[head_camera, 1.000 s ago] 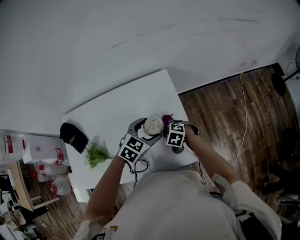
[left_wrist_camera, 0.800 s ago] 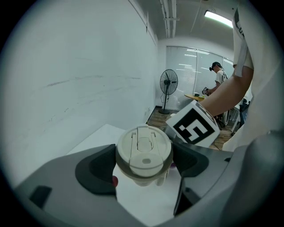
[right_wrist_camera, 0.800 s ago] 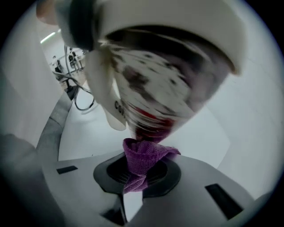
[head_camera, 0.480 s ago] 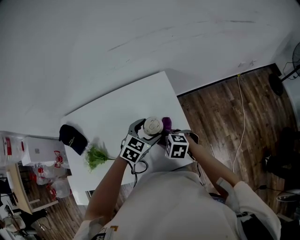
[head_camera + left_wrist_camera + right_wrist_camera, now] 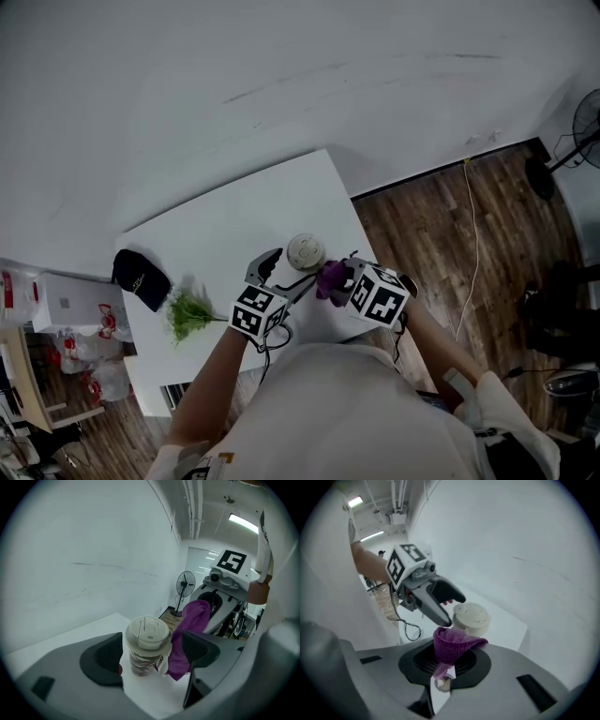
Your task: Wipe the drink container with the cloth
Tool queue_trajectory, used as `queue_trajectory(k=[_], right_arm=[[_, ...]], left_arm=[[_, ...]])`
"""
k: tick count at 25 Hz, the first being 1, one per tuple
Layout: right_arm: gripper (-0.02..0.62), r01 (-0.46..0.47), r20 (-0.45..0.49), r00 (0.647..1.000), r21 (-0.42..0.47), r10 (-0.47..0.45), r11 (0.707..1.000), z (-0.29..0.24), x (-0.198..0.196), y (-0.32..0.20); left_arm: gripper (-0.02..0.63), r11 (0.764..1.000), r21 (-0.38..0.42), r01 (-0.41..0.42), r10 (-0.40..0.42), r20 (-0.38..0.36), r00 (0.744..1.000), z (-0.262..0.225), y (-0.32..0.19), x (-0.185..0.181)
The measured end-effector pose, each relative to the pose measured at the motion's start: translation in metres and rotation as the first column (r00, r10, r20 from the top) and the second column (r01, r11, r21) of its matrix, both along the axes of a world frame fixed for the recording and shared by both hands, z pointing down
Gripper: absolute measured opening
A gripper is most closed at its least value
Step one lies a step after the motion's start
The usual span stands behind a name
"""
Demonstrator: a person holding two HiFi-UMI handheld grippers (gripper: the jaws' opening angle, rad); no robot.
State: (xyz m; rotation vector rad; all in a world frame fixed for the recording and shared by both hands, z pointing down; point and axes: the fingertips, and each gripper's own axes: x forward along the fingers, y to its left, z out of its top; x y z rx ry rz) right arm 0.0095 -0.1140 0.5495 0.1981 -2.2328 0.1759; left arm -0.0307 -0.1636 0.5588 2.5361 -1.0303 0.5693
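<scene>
A clear drink cup (image 5: pixel 306 250) with a white lid stands on the white table (image 5: pixel 234 225). In the left gripper view the cup (image 5: pixel 146 645) sits between the jaws of my left gripper (image 5: pixel 152 656), which are open on either side of it, the left one nearer. My left gripper (image 5: pixel 284 274) lies just left of the cup in the head view. My right gripper (image 5: pixel 342 279) is shut on a purple cloth (image 5: pixel 330 278), which hangs beside the cup's right side (image 5: pixel 190 634). In the right gripper view the cloth (image 5: pixel 454 644) bulges up from the jaws, just short of the cup (image 5: pixel 472 616).
A dark cap (image 5: pixel 142 277) and a green sprig (image 5: pixel 192 314) lie on the table's left part. The cup stands near the table's right edge, with wood floor (image 5: pixel 441 216) beyond. Boxes and bags (image 5: pixel 66 300) crowd the floor at left. A fan (image 5: pixel 186 581) stands by the wall.
My left gripper has opened off the cup and drawn back toward me. My right gripper has carried the cloth from the cup's far right side down toward me.
</scene>
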Motion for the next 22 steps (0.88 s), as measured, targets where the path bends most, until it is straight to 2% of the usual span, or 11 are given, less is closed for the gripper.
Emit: queue_trajectory(k=[4, 6, 8, 10, 14, 19, 22], right_arm=[[0.067, -0.190, 0.117, 0.976, 0.040, 0.184, 0.981, -0.048, -0.003, -0.021], [0.067, -0.236, 0.187, 0.957, 0.063, 0.220, 0.970, -0.077, -0.007, -0.027], [0.067, -0.261, 0.275, 0.935, 0.113, 0.222, 0.959, -0.111, -0.016, -0.032], [0.067, -0.290, 0.359, 0.910, 0.187, 0.209, 0.939, -0.148, -0.025, -0.037], [0.067, -0.348, 0.502, 0.847, 0.273, 0.176, 0.897, -0.212, -0.040, -0.040], [0.067, -0.421, 0.607, 0.781, 0.335, 0.149, 0.843, -0.269, -0.060, -0.041], [0.067, -0.436, 0.653, 0.748, 0.352, 0.117, 0.828, -0.295, -0.066, -0.033]], left_arm=[[0.411, 0.999, 0.032, 0.038, -0.036, -0.071, 0.997, -0.031, 0.014, -0.015], [0.411, 0.995, 0.087, 0.045, -0.041, -0.044, 0.998, -0.047, 0.021, -0.025], [0.380, 0.984, 0.171, 0.049, -0.051, 0.012, 0.999, -0.064, 0.026, -0.037], [0.302, 0.972, 0.221, 0.074, -0.082, 0.030, 0.996, -0.084, 0.029, -0.052], [0.227, 0.951, 0.258, 0.171, -0.181, 0.015, 0.983, -0.120, 0.037, -0.087], [0.171, 0.896, 0.345, 0.280, -0.280, -0.051, 0.959, -0.176, 0.046, -0.131], [0.144, 0.862, 0.375, 0.341, -0.329, -0.097, 0.939, -0.209, 0.054, -0.150]])
